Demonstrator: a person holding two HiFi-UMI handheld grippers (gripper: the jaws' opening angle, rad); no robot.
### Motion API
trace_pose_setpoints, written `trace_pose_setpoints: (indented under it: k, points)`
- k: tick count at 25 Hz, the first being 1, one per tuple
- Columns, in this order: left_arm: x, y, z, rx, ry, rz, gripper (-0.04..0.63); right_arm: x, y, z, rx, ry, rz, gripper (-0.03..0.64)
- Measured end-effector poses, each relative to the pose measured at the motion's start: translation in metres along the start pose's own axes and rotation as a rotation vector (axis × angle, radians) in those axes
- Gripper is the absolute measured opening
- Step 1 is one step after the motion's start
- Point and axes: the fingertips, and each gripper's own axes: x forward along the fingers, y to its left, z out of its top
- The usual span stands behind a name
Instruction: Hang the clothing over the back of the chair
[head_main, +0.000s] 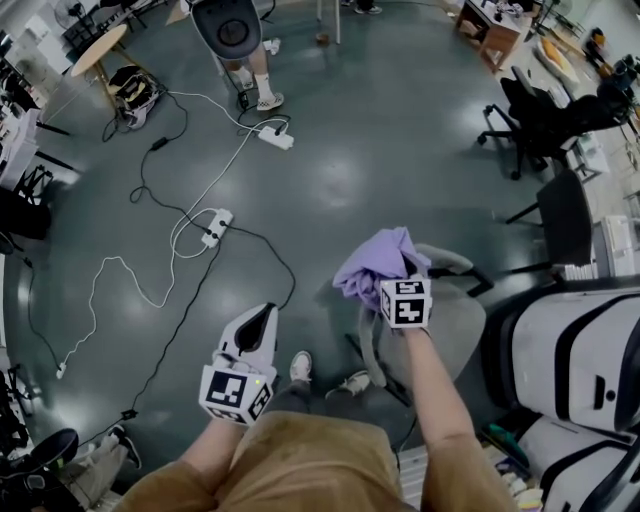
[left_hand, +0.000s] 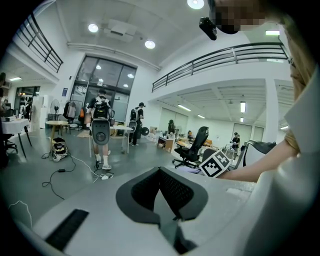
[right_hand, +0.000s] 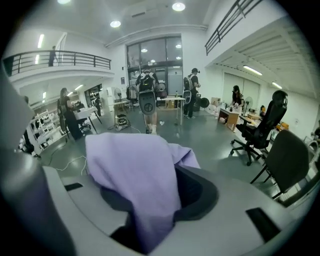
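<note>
One soft lilac garment hangs bunched just above the back of the grey chair. It is draped across the right gripper, whose jaws stand apart without pinching it. It looks light, limp and liable to slide, so a thick fold is probably the safest hold. The left gripper, left of the chair, is closed and empty.

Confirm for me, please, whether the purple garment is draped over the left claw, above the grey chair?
Not quite. The purple garment is draped over the right claw, not the left, above the grey chair. The right gripper view shows the cloth lying across its jaws; the left claw has nothing in it.
</note>
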Motion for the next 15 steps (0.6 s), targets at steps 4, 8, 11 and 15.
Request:
trace_pose_setpoints:
  k: [4, 8, 11, 15]
  points:
    - [0.004, -0.003, 0.004, 0.004, -0.005, -0.014, 0.003, -0.007, 0.000, -0.001, 0.039, 0.004, 0.036, 0.191]
    - [0.004, -0.005, 0.002, 0.018, -0.009, -0.024, 0.003, -0.016, 0.000, 0.000, 0.049, -0.017, 0.052, 0.224]
    - [0.004, -0.006, 0.002, 0.010, -0.009, -0.023, 0.003, -0.020, 0.000, -0.008, 0.052, -0.001, 0.069, 0.252]
    - [0.005, -0.008, 0.003, 0.013, -0.015, -0.023, 0.003, -0.027, 0.008, -0.014, 0.044, 0.013, 0.134, 0.293]
